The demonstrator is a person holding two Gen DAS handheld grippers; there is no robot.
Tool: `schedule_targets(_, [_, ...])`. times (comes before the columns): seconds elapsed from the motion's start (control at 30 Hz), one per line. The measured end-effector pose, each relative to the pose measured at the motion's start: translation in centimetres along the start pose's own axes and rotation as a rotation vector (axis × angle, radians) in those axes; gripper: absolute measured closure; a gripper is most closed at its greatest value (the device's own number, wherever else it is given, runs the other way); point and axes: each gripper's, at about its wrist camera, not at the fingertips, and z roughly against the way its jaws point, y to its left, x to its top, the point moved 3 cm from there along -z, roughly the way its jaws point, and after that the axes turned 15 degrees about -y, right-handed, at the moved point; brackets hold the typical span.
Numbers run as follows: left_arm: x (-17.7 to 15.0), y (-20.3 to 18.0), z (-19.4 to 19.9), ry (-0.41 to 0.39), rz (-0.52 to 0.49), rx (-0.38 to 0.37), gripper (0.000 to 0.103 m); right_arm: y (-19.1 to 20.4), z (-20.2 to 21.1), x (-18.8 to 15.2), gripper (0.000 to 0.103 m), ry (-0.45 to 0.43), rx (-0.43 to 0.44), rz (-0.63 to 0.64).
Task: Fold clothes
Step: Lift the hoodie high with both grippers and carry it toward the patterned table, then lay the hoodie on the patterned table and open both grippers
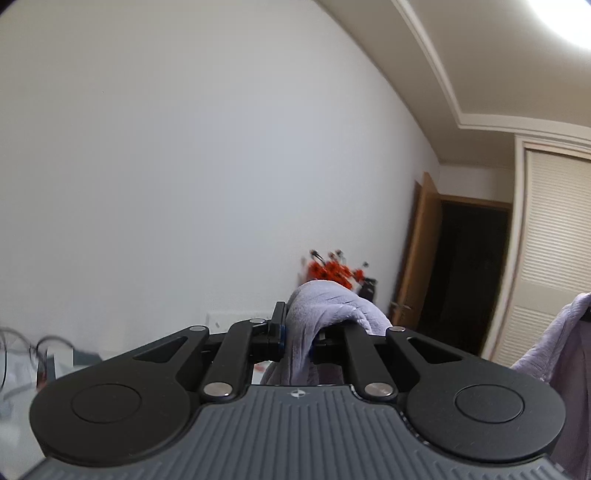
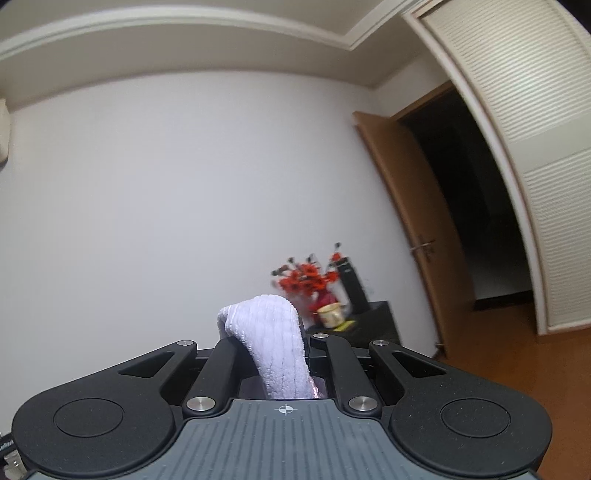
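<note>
White wall point(image 1: 184, 166) fills most of what your left wrist camera sees, with a moulded ceiling point(image 1: 480, 66) above and one bright ceiling light point(image 1: 569, 22) in the upper right corner. Your left gripper point(image 1: 295, 328) points level, its jaws closed tight on one fold of a pale lilac fleece garment point(image 1: 325, 306), which bunches over the fingertips and hangs down below them. More of that same lilac cloth shows at the right edge, running off toward your other hand. Behind it you have one open wooden door point(image 1: 417, 258) onto a dark room, one louvred wardrobe door point(image 1: 554, 236), and one blurred bunch of red flowers point(image 1: 332, 269). Some wires point(image 1: 33, 350) lie at the lower left, too blurred to count.

From your right wrist camera, the same white wall and wooden door appear, plus a wood floor point(image 2: 517, 354). Your right gripper point(image 2: 266, 332) is also pinched shut, holding one ribbed hem or cuff of the lilac garment, which arches up over the fingers and drops back toward the camera. Beyond it one dark side table point(image 2: 376, 321) carries three things: the red flowers, one cream mug point(image 2: 330, 314) and one black bottle point(image 2: 352, 288).
</note>
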Motion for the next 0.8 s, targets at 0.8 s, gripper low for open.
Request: schedule_targets(0.8, [-15.8,20.2,-27.5,0.378,-0.304,0.258,0.091,17.9,-43.2,-33.7,0.095,0.574,0.106,0.165])
